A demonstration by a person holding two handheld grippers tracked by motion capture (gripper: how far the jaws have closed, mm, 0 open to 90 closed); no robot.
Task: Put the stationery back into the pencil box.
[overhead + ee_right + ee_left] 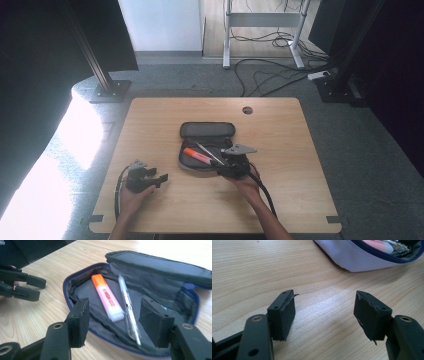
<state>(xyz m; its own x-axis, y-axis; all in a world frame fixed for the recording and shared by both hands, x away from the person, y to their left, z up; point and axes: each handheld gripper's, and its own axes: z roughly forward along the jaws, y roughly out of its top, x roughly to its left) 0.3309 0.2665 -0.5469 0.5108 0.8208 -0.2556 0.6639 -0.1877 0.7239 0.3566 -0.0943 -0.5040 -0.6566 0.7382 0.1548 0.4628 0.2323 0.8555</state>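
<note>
I see the open grey fabric pencil case [155, 272] mid-table, with the orange highlighter [108, 298] and clear pen [128, 307] already lying inside. My right gripper [113, 320] hovers released over them; my left gripper [324, 315] rests spread and empty beside it. I judge zipping remains.

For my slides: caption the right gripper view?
Open right gripper before unzipped pencil case holding highlighter and pen.
</note>
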